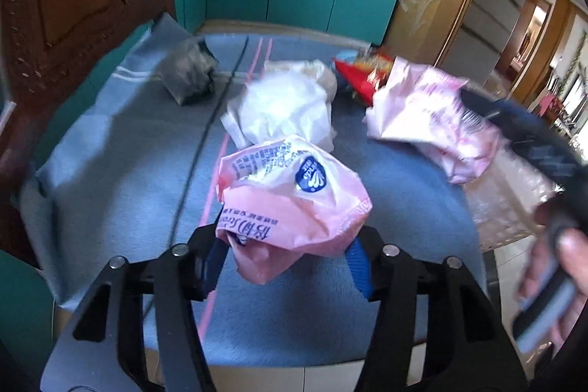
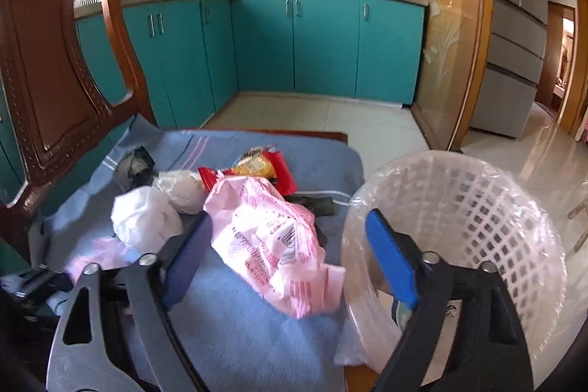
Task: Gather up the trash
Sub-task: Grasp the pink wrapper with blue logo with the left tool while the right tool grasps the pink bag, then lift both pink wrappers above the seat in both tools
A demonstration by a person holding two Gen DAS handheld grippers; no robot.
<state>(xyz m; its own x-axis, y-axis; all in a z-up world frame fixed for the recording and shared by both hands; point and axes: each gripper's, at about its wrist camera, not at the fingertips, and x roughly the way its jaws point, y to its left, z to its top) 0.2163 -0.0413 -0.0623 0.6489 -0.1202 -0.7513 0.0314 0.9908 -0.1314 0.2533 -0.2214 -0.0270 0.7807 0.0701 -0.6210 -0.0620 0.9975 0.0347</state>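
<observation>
Left hand-held gripper [image 1: 290,259]: blue pads clamped on a crumpled pink wrapper [image 1: 290,197], one pad on each side of its near lower end. The wrapper bulges up and away from the pads, its long axis running roughly left to right across the view, blue round logo facing up, printed text upside down along the near edge. It sits over the near part of the blue cloth [image 1: 110,153].

Right hand-held gripper [image 2: 290,259]: fingers apart, nothing pressed between the pads. A second pink bag [image 2: 272,245], larger and printed in red, lies between and beyond them on the cloth; long axis runs from far left to near right, the near end spilling toward the basket. The left pad lies just beside the bag's far left edge; contact cannot be told. The right pad stands apart from it, in front of the basket wall.

White lattice basket [image 2: 477,226] with a clear liner stands at right, against the cloth's edge.

Other trash on the cloth: a white crumpled bag [image 2: 143,219] left of the pink bag, a pale wad [image 2: 182,190] behind it, a red and yellow snack packet [image 2: 261,164] at the far side, a grey-dark scrap [image 2: 132,168] at far left.

Carved wooden chair back [image 2: 47,61] rises at left. Teal cabinets [image 2: 294,43] behind.

In the left view, a hand [image 1: 566,267] grips the right tool's handle at far right, blurred.
</observation>
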